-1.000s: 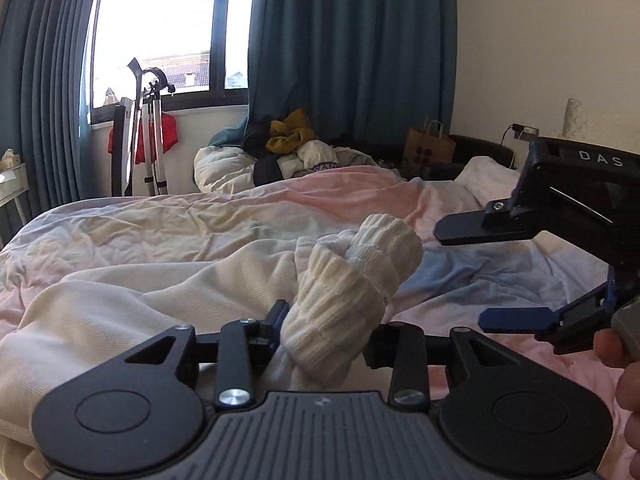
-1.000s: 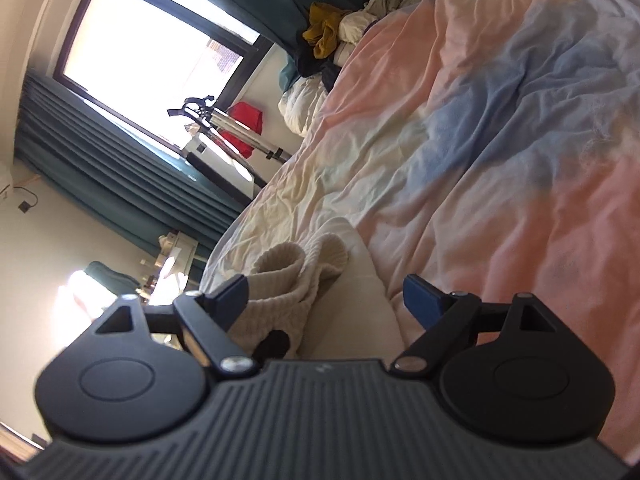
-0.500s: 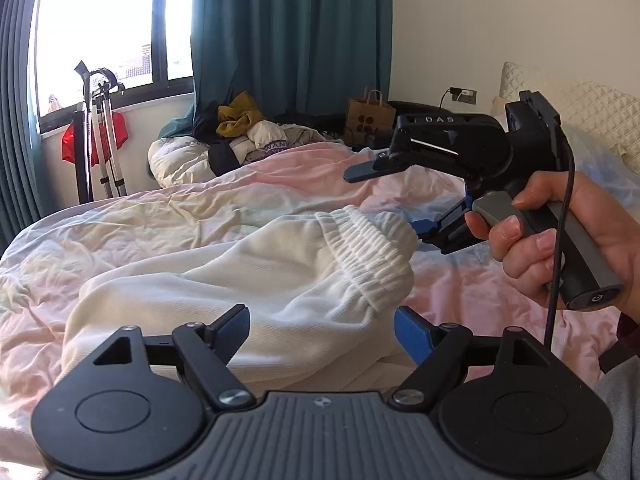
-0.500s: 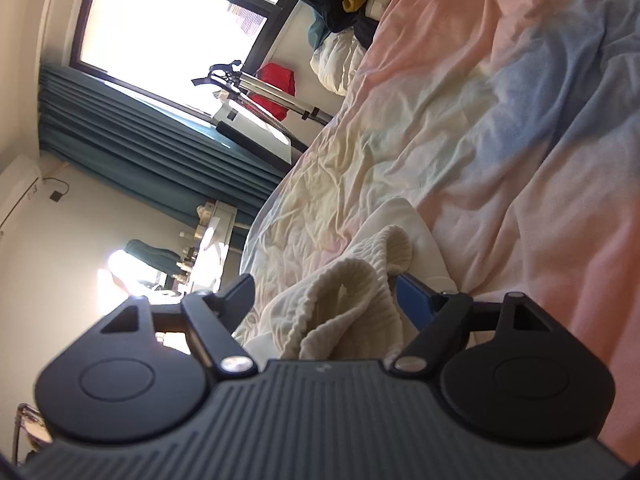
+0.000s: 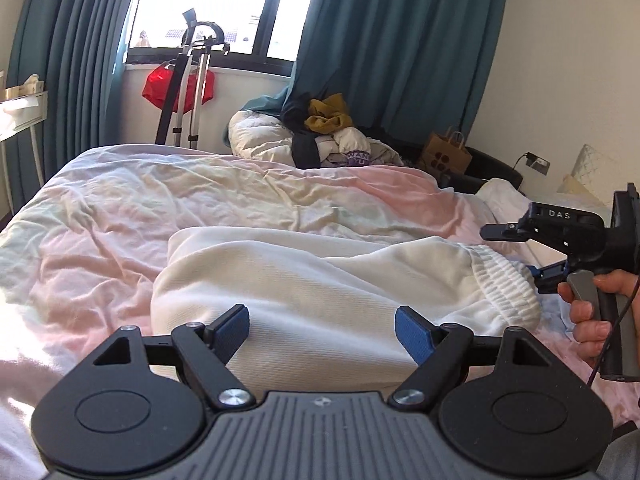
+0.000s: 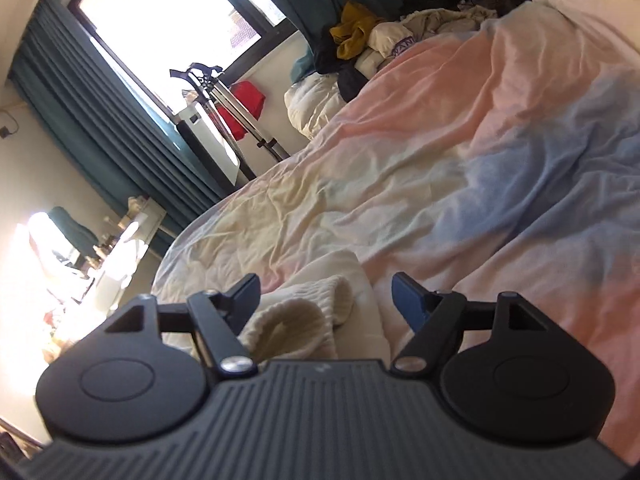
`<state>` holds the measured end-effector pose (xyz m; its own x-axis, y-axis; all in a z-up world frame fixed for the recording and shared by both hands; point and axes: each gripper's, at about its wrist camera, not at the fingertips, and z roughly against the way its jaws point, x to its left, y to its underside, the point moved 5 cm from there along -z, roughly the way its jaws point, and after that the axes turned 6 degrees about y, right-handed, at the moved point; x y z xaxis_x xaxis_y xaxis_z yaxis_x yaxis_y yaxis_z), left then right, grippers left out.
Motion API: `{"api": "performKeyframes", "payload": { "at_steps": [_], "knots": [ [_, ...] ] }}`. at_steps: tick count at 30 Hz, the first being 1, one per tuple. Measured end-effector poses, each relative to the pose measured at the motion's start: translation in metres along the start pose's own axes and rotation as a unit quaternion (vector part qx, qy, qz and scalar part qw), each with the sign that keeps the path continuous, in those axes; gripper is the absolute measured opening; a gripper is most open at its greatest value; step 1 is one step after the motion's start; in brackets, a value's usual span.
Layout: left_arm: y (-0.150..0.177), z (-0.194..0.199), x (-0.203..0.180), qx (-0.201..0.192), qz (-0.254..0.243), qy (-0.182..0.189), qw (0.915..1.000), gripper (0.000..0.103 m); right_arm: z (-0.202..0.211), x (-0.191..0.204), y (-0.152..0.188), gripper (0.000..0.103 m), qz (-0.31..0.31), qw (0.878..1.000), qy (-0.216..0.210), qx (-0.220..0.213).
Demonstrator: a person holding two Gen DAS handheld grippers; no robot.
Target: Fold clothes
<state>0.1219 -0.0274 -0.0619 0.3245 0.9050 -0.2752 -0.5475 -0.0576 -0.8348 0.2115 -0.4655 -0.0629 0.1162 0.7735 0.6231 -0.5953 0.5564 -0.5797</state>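
A cream sweat garment (image 5: 320,272) lies folded across the pastel duvet (image 5: 200,192), its ribbed cuff (image 5: 508,284) at the right end. My left gripper (image 5: 322,324) is open just above the garment's near edge, with only flat cloth below its blue pads. My right gripper (image 5: 520,252), held by a hand (image 5: 588,312), sits at the cuff end. In the right wrist view the ribbed cuff (image 6: 296,320) lies between the spread fingers of the right gripper (image 6: 326,294). It rests near the left pad and clear of the right one, so nothing is pinched.
A heap of clothes (image 5: 332,136) is piled on a white bundle beyond the bed's far edge, with a paper bag (image 5: 446,152) beside it. A folded stand (image 5: 188,80) leans under the window. Pillows (image 5: 592,176) lie at the right, a white shelf (image 5: 20,108) at the left.
My left gripper let go of the ribbed cuff, opened wide and drew back along the garment, which now lies flat. My right gripper came over the cuff and rolled more level.
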Motion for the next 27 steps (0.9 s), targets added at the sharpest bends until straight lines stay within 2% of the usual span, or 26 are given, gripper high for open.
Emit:
{"api": "performKeyframes", "payload": {
  "at_steps": [1, 4, 6, 8, 15, 16, 17, 19, 21, 22, 23, 27],
  "knots": [
    [-0.001, 0.001, 0.007, 0.0, 0.016, -0.002, 0.9999, 0.082, -0.004, -0.006, 0.0, 0.076, -0.026, 0.999, -0.016, 0.012],
    [-0.003, 0.007, 0.027, 0.0, 0.064, -0.004, 0.9979, 0.082, -0.018, -0.005, 0.006, 0.076, -0.051, 0.997, -0.042, 0.042],
    [-0.003, 0.01, 0.037, 0.004, 0.083, -0.011, 0.9965, 0.082, -0.024, -0.002, 0.01, 0.079, -0.046, 0.996, -0.043, 0.055],
    [-0.002, 0.012, 0.042, 0.012, 0.086, -0.022, 0.996, 0.083, -0.029, 0.006, 0.016, 0.084, -0.021, 0.997, -0.031, 0.063],
    [0.001, 0.011, 0.037, 0.024, 0.057, -0.044, 0.9972, 0.084, -0.04, 0.019, 0.03, 0.083, 0.022, 0.995, -0.031, 0.092],
    [0.002, 0.012, 0.035, 0.024, 0.052, -0.046, 0.9972, 0.084, -0.042, 0.018, 0.03, 0.078, 0.02, 0.995, -0.033, 0.094],
    [0.003, 0.013, 0.033, 0.025, 0.048, -0.049, 0.9973, 0.084, -0.043, 0.018, 0.03, 0.067, 0.018, 0.995, -0.036, 0.096],
    [0.004, 0.014, 0.031, 0.024, 0.039, -0.059, 0.9972, 0.084, -0.036, 0.022, 0.028, 0.057, 0.024, 0.995, -0.037, 0.088],
    [0.005, 0.016, 0.03, 0.023, 0.032, -0.068, 0.9969, 0.086, -0.028, 0.032, 0.025, 0.047, 0.042, 0.996, -0.04, 0.072],
    [0.006, 0.016, 0.029, 0.025, 0.032, -0.068, 0.9969, 0.086, -0.024, 0.038, 0.023, 0.038, 0.054, 0.996, -0.043, 0.06],
    [0.006, 0.016, 0.029, 0.027, 0.032, -0.067, 0.9969, 0.086, -0.02, 0.043, 0.021, 0.034, 0.06, 0.996, -0.048, 0.052],
    [0.007, 0.015, 0.025, 0.029, 0.026, -0.068, 0.997, 0.086, -0.008, 0.064, 0.008, 0.03, 0.095, 0.991, -0.092, 0.01]
  ]
}}
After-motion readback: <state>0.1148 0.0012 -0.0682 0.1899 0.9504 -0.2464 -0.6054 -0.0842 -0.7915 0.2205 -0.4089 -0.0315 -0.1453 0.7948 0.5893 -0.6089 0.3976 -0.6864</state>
